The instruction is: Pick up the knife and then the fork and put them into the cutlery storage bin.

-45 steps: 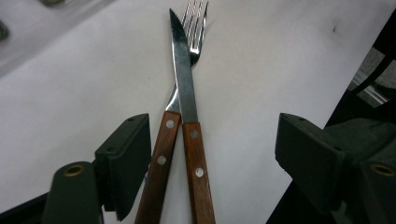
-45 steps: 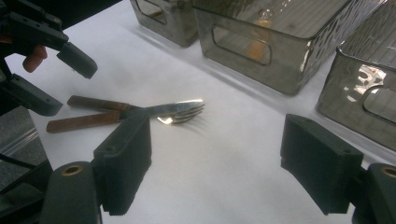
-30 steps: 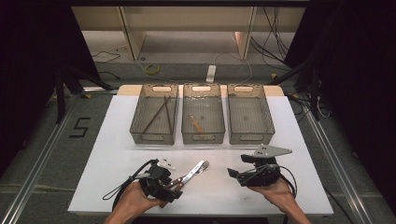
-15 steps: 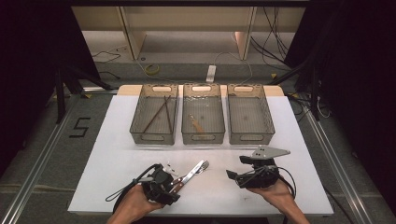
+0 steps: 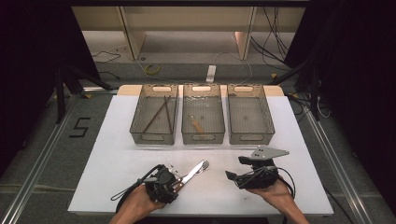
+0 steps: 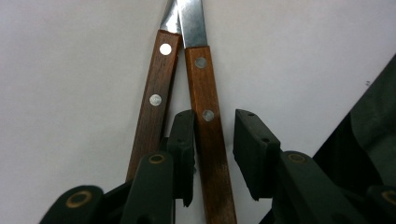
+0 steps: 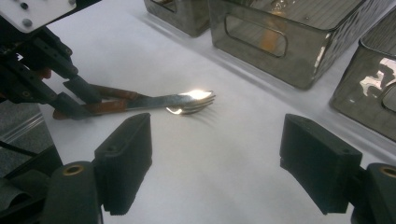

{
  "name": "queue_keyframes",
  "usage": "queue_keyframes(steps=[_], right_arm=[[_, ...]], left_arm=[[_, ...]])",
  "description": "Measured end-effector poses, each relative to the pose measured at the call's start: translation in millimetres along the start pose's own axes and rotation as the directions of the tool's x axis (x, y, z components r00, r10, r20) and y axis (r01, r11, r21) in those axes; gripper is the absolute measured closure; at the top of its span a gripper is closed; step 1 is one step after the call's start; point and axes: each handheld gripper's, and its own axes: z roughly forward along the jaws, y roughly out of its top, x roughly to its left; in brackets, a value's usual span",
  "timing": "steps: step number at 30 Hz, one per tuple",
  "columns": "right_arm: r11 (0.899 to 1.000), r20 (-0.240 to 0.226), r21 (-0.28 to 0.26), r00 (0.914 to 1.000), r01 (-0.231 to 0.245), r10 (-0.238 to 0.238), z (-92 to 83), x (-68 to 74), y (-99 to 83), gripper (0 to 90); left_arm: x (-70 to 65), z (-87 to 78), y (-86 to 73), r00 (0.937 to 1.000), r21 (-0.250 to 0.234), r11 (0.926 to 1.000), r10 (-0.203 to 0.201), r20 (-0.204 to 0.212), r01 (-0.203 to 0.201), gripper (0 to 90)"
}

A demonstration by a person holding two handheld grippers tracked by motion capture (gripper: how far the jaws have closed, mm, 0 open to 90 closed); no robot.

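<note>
Left tool (image 6: 212, 140): we see jaws just closing around one of two wooden handles, right pad not yet touching. We count two utensils (image 5: 194, 170), fork and spoon, lying just before middle bin (image 5: 202, 136) of three bins on bench (image 5: 116, 163). Right tool (image 7: 215, 163) spread wide, holding nothing, right of utensils.

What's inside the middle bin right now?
The middle bin holds one slim utensil with an orange-brown handle, lying on the mesh floor. Its near wall hides the floor strip just behind it, so anything small lying there stays unseen.
</note>
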Motion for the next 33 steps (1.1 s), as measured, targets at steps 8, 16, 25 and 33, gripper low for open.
queue_keyframes(steps=[8, 16, 25, 33], right_arm=[[1.0, -0.002, 0.0, 1.0, 0.002, -0.002, -0.1, 0.4, 0.1, 26.3], [1.0, -0.011, 0.004, 0.9999, 0.002, -0.002, 0.5, 0.5, 0.0, 26.9], [1.0, -0.013, 0.003, 0.9999, 0.001, -0.001, 0.0, 0.1, 0.0, 26.9], [1.0, -0.014, -0.001, 0.9999, 0.0, 0.0, -0.5, 0.1, 0.2, 27.1]], left_arm=[[0.3, 1.4, 0.5, 0.9999, 0.003, 1.0, -0.004, -0.013, 0.004, 71.9], [3.8, 1.0, 1.1, 0.9995, 0.007, 0.9994, -0.033, 0.003, 0.033, 74.2], [8.5, 0.4, 1.4, 0.9983, 0.006, 0.9988, -0.049, 0.032, 0.049, 75.6], [14.2, -10.8, -0.2, 0.9955, -0.054, 0.9956, -0.073, 0.06, 0.077, 75.7]])
